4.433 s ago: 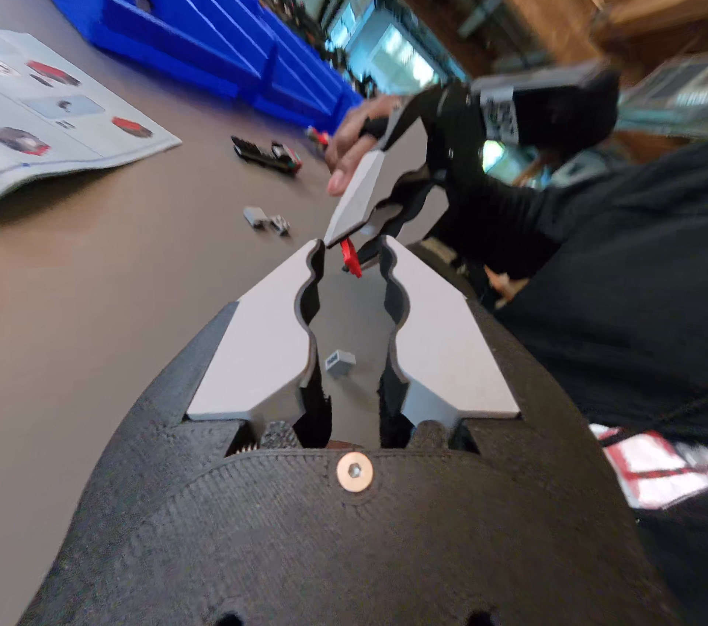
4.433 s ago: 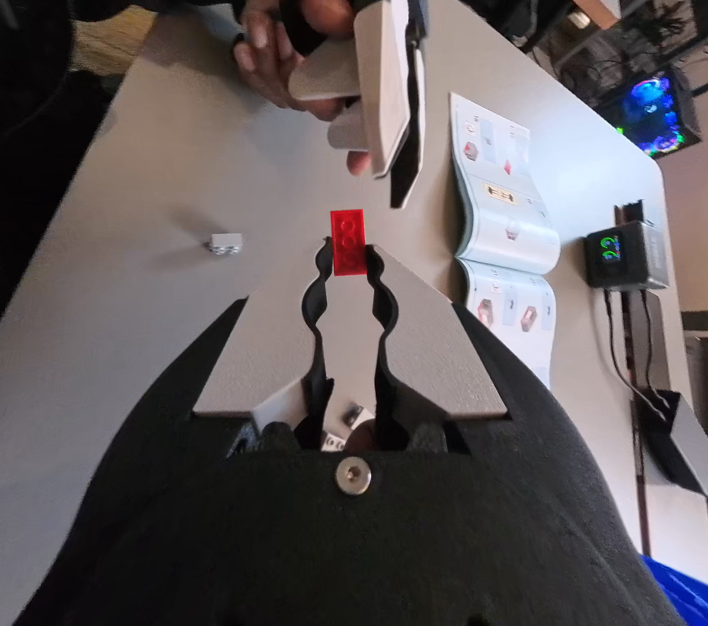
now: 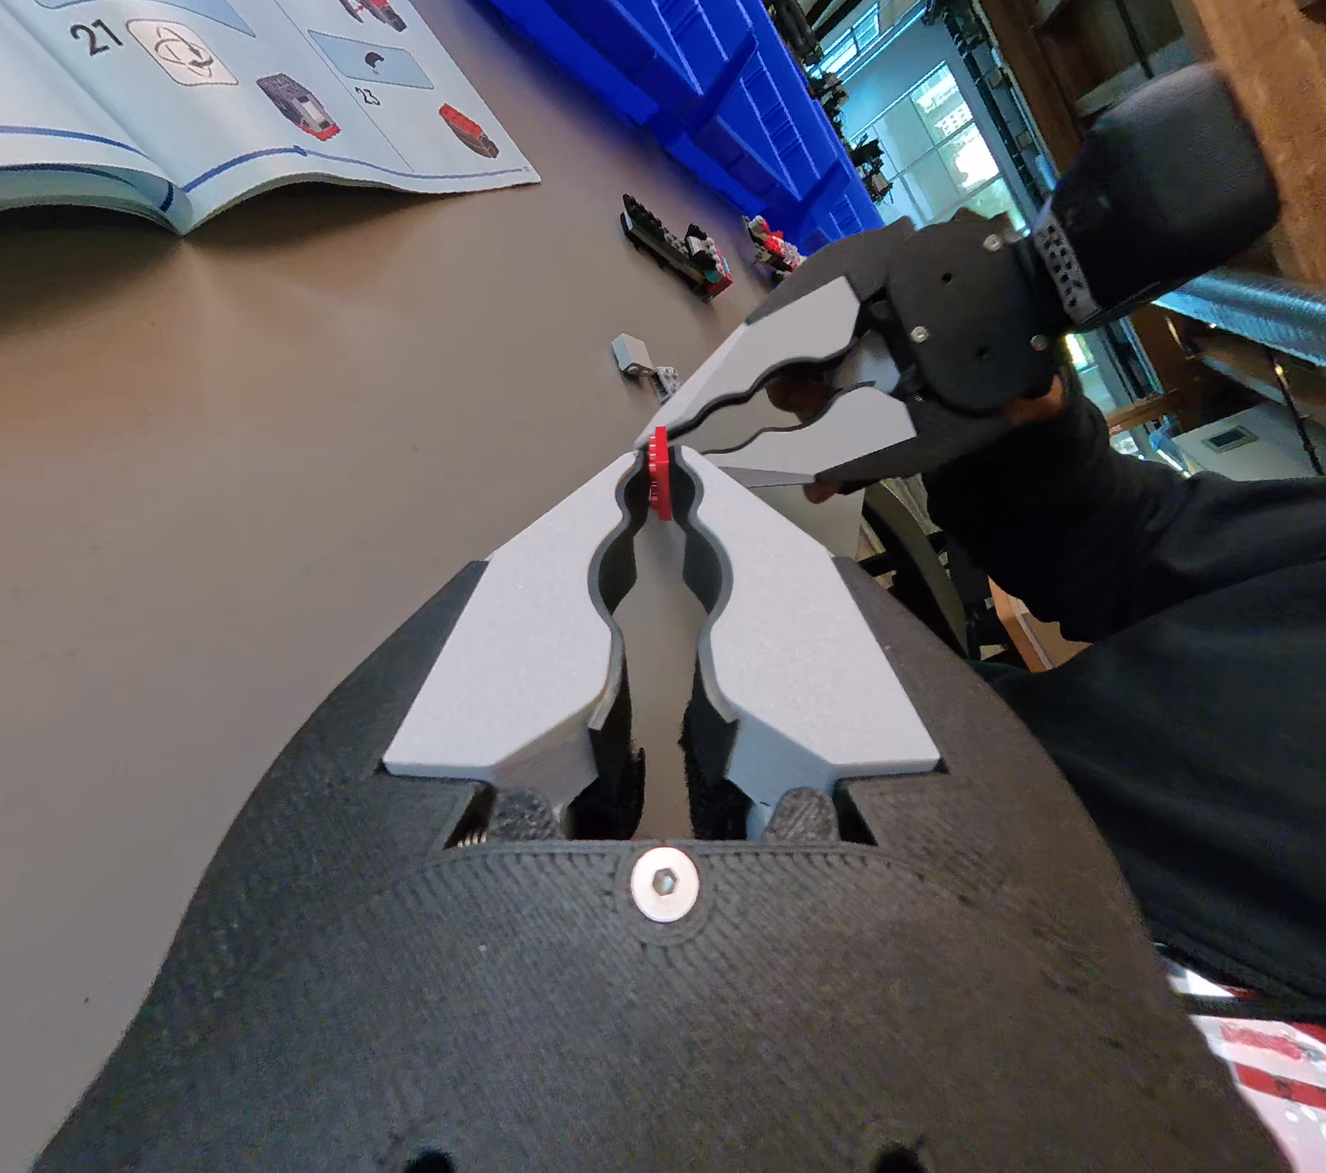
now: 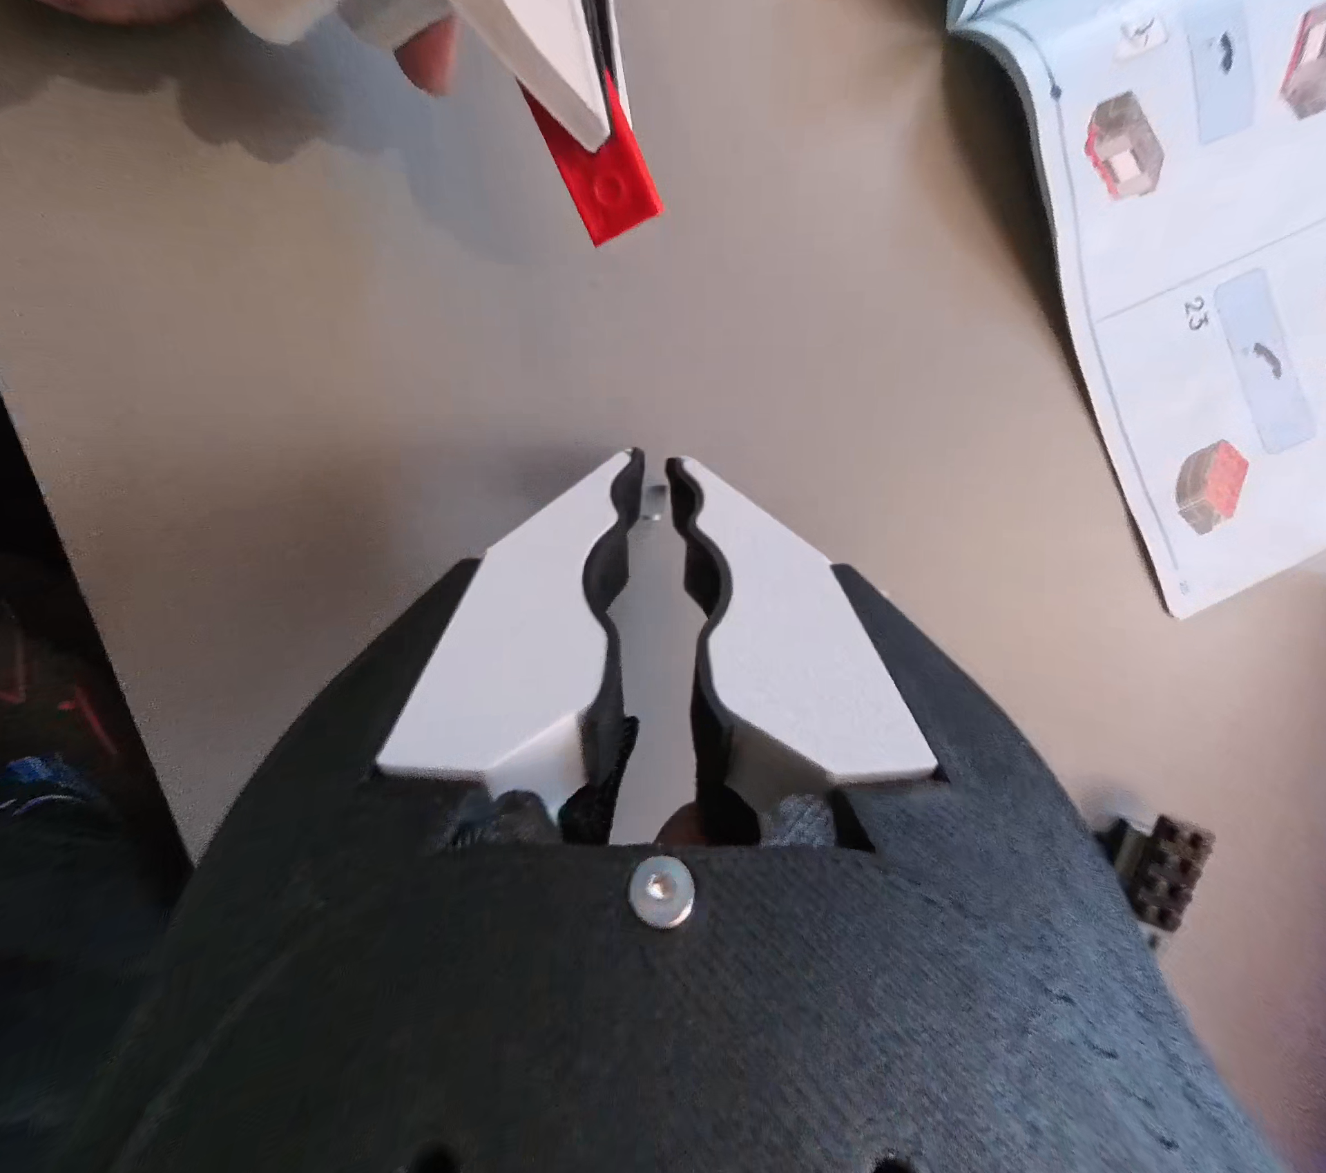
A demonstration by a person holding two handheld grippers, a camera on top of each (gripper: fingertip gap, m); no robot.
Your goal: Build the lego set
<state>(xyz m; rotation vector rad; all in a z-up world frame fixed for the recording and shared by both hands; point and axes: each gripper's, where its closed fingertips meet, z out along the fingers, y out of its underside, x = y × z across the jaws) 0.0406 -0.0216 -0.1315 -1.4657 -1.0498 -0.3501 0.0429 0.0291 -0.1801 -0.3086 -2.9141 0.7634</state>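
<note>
Clamped on the red plate (image 3: 659, 482), the left gripper (image 3: 656, 467) pinches the thin piece edge-on between its tips; from the right wrist view the same plate (image 4: 610, 173) sticks out past those tips, held above the table (image 4: 825, 277), one stud showing on its free end. Jaws of the right gripper (image 4: 651, 469) stand nearly together with only a narrow slit between them, and a small pale bit seems to sit in that slit, too blurred to name; I cannot tell whether it is gripped. In the left wrist view the right gripper (image 3: 664, 442) comes in from the right with its tips right at the plate's far end, though contact is not clear. An open instruction booklet (image 3: 237, 55) lies far left on the table, a row of blue bins (image 3: 646, 12) beyond it. A small black and red assembly (image 3: 678, 252) rests near the bins, with loose grey pieces (image 3: 642, 360) a little nearer. By my reading the step in hand is a hand-over or regrip of the plate in mid-air, before it goes onto the build. Next would call for keeping the plate steady and square, then carrying it to the assembly with studs lined up; such a thin piece could twist or slip if pinched off-centre.
</note>
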